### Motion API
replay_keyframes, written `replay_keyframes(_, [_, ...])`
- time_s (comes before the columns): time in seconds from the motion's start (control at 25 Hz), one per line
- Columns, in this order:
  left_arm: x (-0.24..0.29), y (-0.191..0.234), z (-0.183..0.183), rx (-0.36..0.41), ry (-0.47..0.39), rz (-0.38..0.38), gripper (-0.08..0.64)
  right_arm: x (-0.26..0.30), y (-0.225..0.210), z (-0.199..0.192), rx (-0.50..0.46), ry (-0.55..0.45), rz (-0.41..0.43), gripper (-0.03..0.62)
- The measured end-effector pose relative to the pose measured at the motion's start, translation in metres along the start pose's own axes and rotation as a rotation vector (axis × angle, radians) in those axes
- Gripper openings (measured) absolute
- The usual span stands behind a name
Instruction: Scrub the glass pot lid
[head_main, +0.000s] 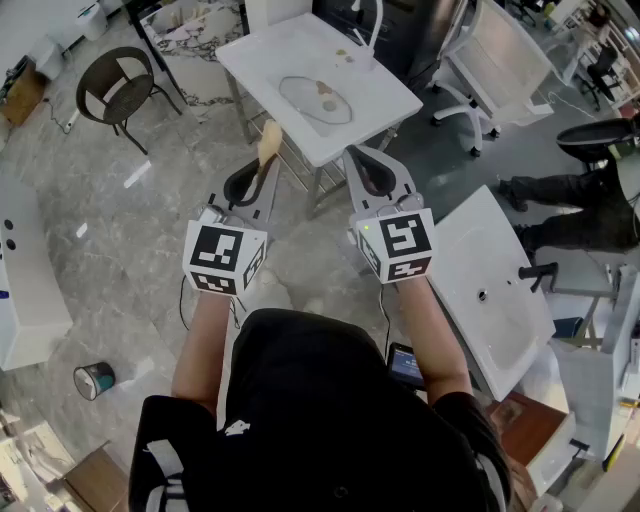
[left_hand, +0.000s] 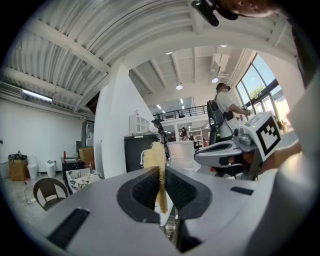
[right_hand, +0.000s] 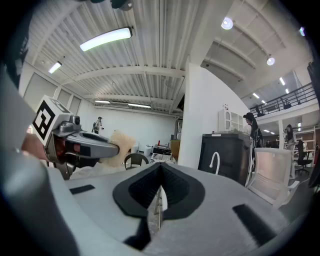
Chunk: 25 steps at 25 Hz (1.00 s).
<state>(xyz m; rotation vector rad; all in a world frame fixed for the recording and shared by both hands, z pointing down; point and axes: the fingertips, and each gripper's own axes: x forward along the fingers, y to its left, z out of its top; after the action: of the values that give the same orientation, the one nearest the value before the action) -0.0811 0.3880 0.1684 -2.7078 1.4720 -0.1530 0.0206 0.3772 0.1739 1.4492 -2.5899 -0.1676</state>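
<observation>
Glass, round and clear with a brownish knob at its centre, the pot lid (head_main: 315, 100) lies flat on the white square table (head_main: 380, 95), at twelve o'clock from both of your tools and well apart from them. Being round, it offers no long axis to line up with. Your left gripper (head_main: 262, 180) is clenched on a tan fibrous scrubbing pad (head_main: 268, 138), which stands on edge between the jaws with its long axis pointing to twelve o'clock, toward the near left part of the lid's rim. Your right gripper (head_main: 362, 165) is closed on nothing, pads pressed together. Neither tool touches the lid. The left looks slightly nearer, since the pad juts ahead of it, so the reach is forward and a little toward one o'clock. A white ceramic sink basin (head_main: 500, 320) sits at four o'clock, nothing visible in it. A small round tin (head_main: 94, 379) stands on the floor at eight o'clock, its contents unclear.
</observation>
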Motion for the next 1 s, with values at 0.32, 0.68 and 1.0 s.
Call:
replay_keyframes(0.32, [-0.004,-0.011,0.0,-0.004,0.004,0.0,0.02,-0.01,0.0,-0.007,0.037,0.011,0.012,-0.002])
replay_keyframes(0.68, [-0.002,-0.011,-0.007,-0.013,0.023,0.007,0.02,-0.009,-0.003,-0.014,0.047,0.012,0.014,-0.002])
replay_keyframes(1.0, [0.018,0.0,-0.013,-0.017,0.034,0.003,0.02,0.01,-0.011,-0.02,0.033,0.025,0.014,-0.002])
